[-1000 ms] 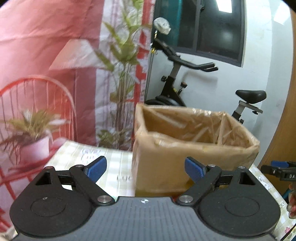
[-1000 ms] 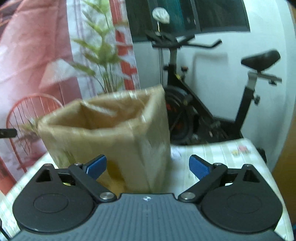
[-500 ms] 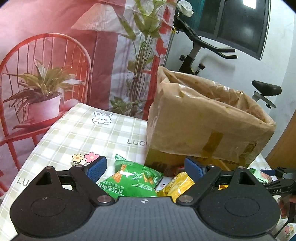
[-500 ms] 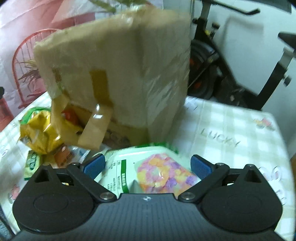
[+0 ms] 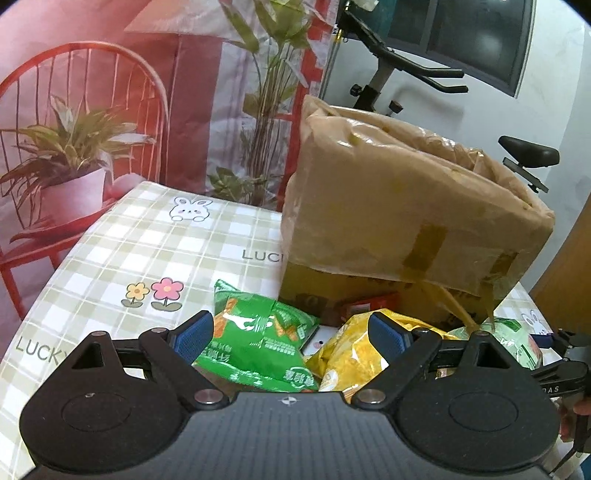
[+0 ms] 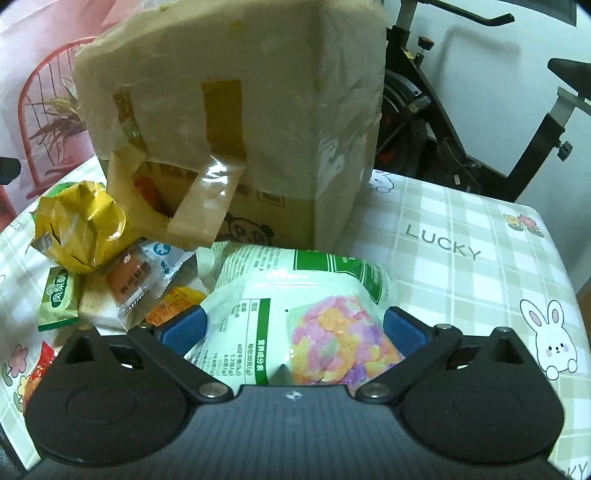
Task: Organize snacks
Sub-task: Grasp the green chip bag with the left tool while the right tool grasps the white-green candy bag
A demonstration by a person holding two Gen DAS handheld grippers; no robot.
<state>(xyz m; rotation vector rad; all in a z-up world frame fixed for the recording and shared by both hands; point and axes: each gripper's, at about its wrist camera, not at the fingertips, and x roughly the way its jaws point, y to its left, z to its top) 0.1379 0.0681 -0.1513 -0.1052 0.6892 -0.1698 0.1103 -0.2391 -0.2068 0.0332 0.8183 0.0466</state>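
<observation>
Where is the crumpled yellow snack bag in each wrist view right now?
Left wrist: crumpled yellow snack bag low centre, just before the right finger, beside the green snack bag.
Right wrist: same bag at left, by the box's loose tape.
Shared landmark: plastic-wrapped cardboard box.

Cardboard box (image 5: 406,206) and snack pile (image 6: 110,266) block ahead

Checked tablecloth (image 5: 155,243) with bunnies, flowers, "LUCKY" print. Behind it: red backdrop (image 5: 92,33) printed with a chair and potted plants. Exercise bike (image 6: 465,122) against white wall (image 6: 491,66). Dark window (image 5: 476,33) top right.
</observation>
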